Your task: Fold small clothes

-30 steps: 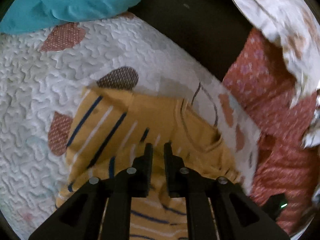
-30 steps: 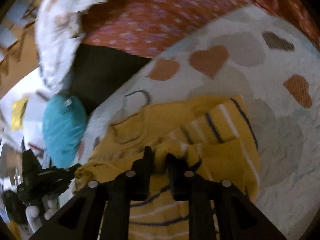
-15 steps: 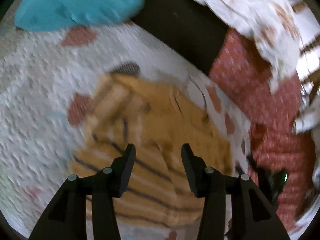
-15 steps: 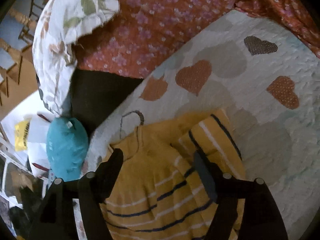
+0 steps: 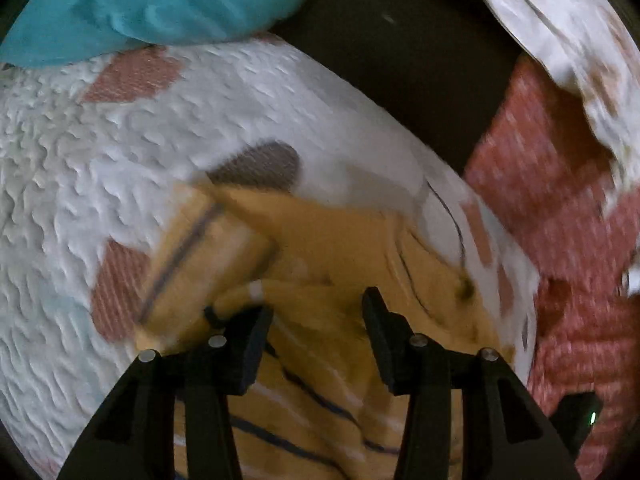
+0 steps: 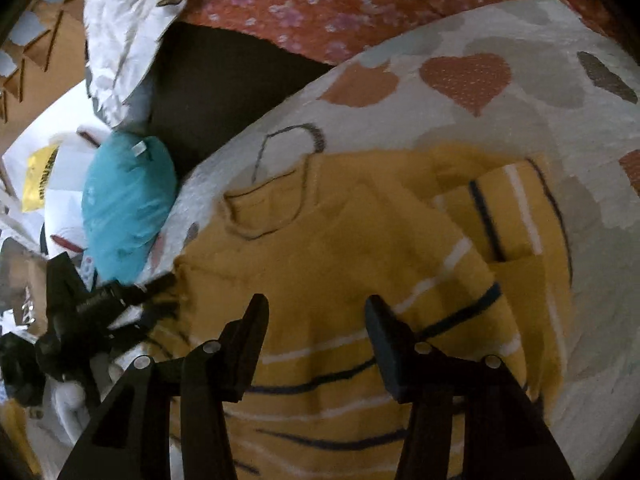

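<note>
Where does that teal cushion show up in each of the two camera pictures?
Left wrist view: teal cushion fills the top-left corner, above the heart quilt.
Right wrist view: teal cushion at mid-left, beside the quilt's edge.
Shared landmark: the yellow striped sweater on the quilt.

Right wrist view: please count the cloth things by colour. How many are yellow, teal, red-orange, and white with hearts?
Yellow: 1, the striped shirt
Teal: 1, the cushion
Red-orange: 1, the flowered sheet
White with hearts: 1, the quilt under the shirt
Total: 4
</note>
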Motion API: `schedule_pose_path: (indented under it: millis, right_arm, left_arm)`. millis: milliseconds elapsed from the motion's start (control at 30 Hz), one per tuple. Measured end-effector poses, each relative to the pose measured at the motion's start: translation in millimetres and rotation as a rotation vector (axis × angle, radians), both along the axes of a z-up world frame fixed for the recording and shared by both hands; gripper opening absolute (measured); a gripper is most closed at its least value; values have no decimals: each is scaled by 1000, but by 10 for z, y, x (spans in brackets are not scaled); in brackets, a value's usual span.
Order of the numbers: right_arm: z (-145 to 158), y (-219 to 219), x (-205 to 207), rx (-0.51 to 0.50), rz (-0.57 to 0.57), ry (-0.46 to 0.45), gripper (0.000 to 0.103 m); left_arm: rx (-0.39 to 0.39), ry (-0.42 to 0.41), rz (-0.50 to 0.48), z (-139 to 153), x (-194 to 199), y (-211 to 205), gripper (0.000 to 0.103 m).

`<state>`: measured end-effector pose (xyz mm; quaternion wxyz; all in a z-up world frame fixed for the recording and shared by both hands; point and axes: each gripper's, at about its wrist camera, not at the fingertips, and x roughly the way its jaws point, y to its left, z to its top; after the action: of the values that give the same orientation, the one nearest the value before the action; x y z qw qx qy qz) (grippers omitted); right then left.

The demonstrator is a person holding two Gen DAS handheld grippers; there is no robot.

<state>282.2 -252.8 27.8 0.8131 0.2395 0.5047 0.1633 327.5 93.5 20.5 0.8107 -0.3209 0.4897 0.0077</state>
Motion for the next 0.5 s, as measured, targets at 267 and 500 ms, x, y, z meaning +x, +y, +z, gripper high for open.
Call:
schedule_pose_path:
  millis: [267,500]
  right_arm:
    - [-3,-241,19,-138,-146,-73,58]
    - [106,-353,-39,-170,-191,-100,67]
  left_arm:
    - [-207,-6,87,-150,-85,417,45]
    - [-205,-26,204,74,-396,943,54]
